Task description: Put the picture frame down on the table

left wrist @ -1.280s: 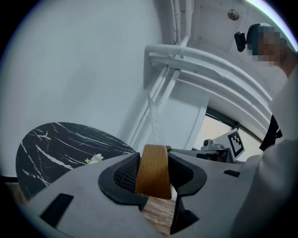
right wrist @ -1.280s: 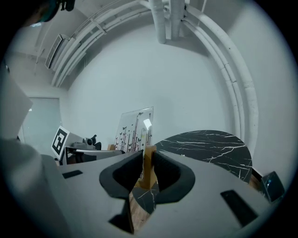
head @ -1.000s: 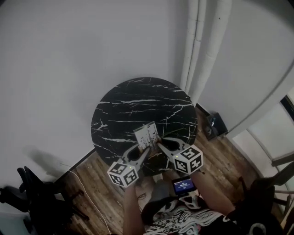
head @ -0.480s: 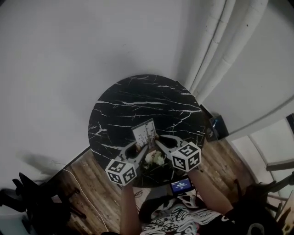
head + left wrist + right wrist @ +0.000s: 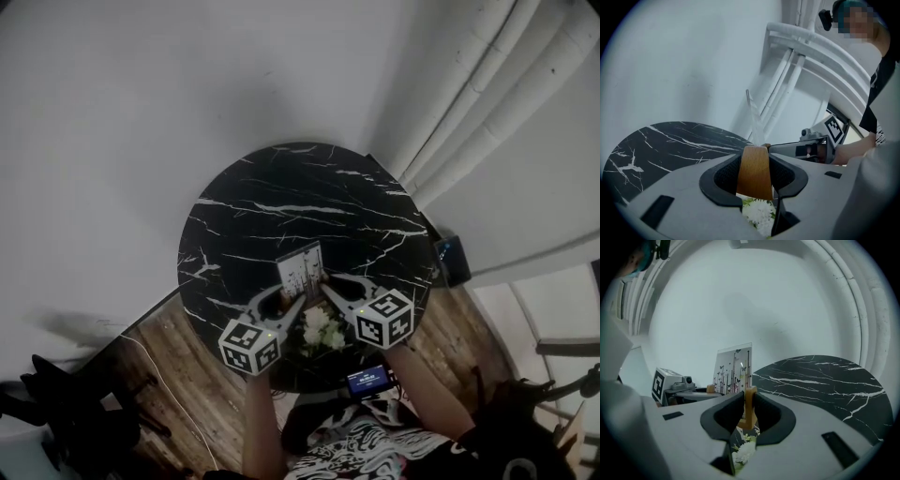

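I had the picture frame (image 5: 301, 270) held upright between both grippers, over the near half of the round black marble table (image 5: 281, 197). From the head view it sat towards the table's near edge, its printed panel (image 5: 733, 369) facing the right gripper (image 5: 328, 289). I could not tell whether its underside was touching the marble.

In the left gripper view, the left gripper (image 5: 289, 298) had its jaws closed on the frame's wooden base (image 5: 753, 168), the dark pads pressed against both sides of the wood. The clear panel rose from the wood just beyond the jaws, seen edge-on and leaning a little. The right gripper view showed the right jaws clamped on a thin part of the wooden base at the frame's other end. The panel, printed with thin stems and butterflies, stood just past them. Each gripper showed in the other's view, just beside the frame, so the two met it from opposite ends.

White flowers (image 5: 322, 330) lay below and just behind the frame, between the two grippers, at the table's near rim. Both gripper views caught them under the jaws. A white curtain (image 5: 487, 103) hung beyond the table to the right, and wood flooring (image 5: 178, 347) showed around the near side.
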Demonstrator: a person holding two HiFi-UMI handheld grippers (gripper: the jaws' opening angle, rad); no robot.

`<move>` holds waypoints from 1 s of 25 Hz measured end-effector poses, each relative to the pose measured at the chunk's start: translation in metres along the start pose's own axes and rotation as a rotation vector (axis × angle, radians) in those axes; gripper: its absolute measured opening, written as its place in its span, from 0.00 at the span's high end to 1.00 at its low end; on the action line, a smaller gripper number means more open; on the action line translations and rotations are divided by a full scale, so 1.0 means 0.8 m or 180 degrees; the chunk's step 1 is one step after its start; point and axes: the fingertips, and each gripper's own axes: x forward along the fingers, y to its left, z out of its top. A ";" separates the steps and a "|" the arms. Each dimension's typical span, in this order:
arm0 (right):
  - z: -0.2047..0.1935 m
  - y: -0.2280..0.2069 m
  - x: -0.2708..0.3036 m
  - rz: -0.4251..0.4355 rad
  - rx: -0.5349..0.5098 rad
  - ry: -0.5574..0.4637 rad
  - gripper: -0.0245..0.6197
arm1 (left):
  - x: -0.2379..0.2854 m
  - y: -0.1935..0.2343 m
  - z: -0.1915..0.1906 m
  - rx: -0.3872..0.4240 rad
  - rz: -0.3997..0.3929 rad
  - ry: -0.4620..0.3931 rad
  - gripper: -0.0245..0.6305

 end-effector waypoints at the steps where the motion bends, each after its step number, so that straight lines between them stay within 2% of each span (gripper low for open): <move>1: -0.001 -0.003 0.004 -0.0007 0.0006 0.0017 0.85 | 0.003 0.004 -0.002 -0.0011 -0.0012 0.0017 0.70; 8: 0.005 -0.027 0.025 -0.0044 -0.0019 0.0016 0.85 | 0.026 0.027 0.002 -0.0012 -0.0037 0.0075 0.70; 15: 0.015 -0.038 0.025 -0.0045 -0.0055 -0.0027 0.85 | 0.038 0.028 0.010 0.0135 -0.0005 0.0024 0.70; 19: 0.021 -0.045 0.032 0.0040 -0.0132 -0.0034 0.85 | 0.046 0.033 0.010 0.0176 0.0066 -0.0016 0.70; 25: 0.010 -0.055 0.052 0.0170 -0.0095 0.0113 0.85 | 0.053 0.050 -0.002 0.0291 0.0201 0.0130 0.70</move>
